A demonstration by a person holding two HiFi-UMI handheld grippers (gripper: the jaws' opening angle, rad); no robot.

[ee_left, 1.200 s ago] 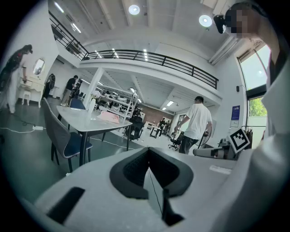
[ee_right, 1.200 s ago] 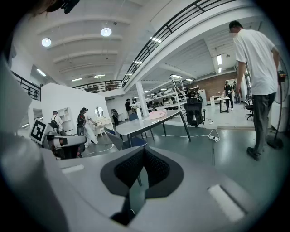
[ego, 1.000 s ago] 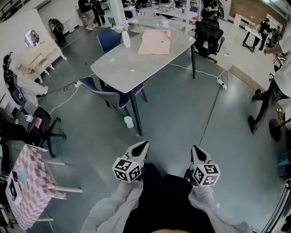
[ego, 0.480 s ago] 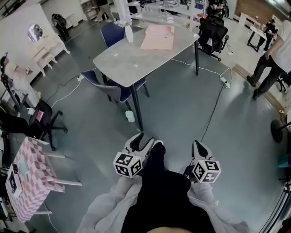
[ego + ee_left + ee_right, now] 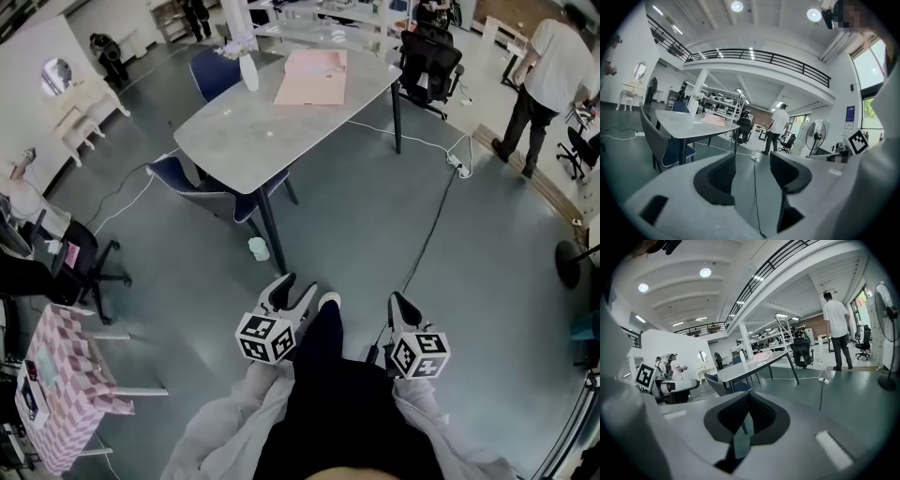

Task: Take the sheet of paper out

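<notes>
A pink sheet-like folder (image 5: 314, 77) lies flat at the far end of a grey table (image 5: 253, 131), with a white bottle (image 5: 248, 70) beside it. The same pink folder (image 5: 714, 120) shows small in the left gripper view, and the pink folder (image 5: 762, 356) is also distant in the right gripper view. Both grippers are held low over the floor, well short of the table. My left gripper (image 5: 295, 289) (image 5: 752, 161) is open; its jaws have just been opening with nothing between them. My right gripper (image 5: 401, 302) (image 5: 749, 399) is shut and empty.
A blue chair (image 5: 211, 192) is tucked under the table's near side and a small white cup (image 5: 258, 248) stands on the floor by a table leg. A cable (image 5: 427, 244) crosses the floor. A person (image 5: 548, 75) stands far right. A pink checkered table (image 5: 56, 384) is at lower left.
The left gripper's jaws went from shut to open. Both grippers moved a little toward the table. The person at the right walked farther away.
</notes>
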